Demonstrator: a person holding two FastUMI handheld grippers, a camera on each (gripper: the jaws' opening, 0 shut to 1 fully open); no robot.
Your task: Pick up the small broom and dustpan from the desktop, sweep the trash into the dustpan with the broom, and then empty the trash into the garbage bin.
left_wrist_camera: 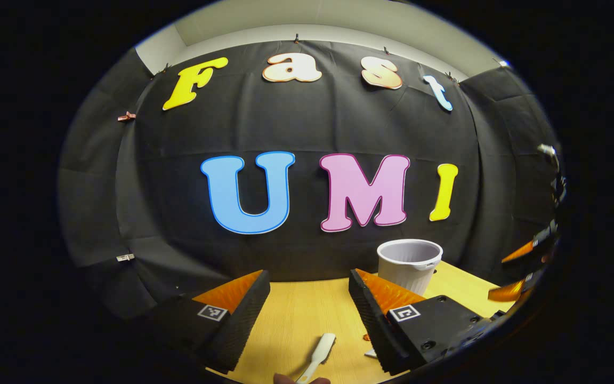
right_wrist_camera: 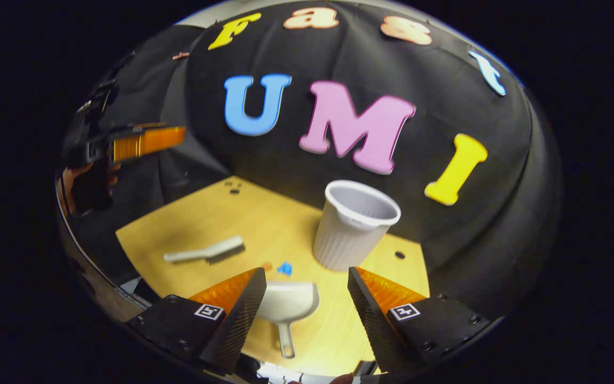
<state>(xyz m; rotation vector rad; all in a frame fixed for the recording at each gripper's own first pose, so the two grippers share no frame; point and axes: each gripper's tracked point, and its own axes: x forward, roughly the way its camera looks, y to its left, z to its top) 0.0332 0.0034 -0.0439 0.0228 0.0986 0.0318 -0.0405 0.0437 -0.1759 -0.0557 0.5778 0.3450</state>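
Ahead of both your claws hangs the black cloth wall [left_wrist_camera: 307,128], pinned by small clips [left_wrist_camera: 126,116]. Under them lies the wooden tabletop [right_wrist_camera: 221,213], with small round holes [right_wrist_camera: 399,255].

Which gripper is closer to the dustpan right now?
Right. The right gripper hangs open just above the dustpan, which lies on the desk between its fingers. The left gripper is raised well off to the far side, past the broom.

No readable text, label or number anywhere.
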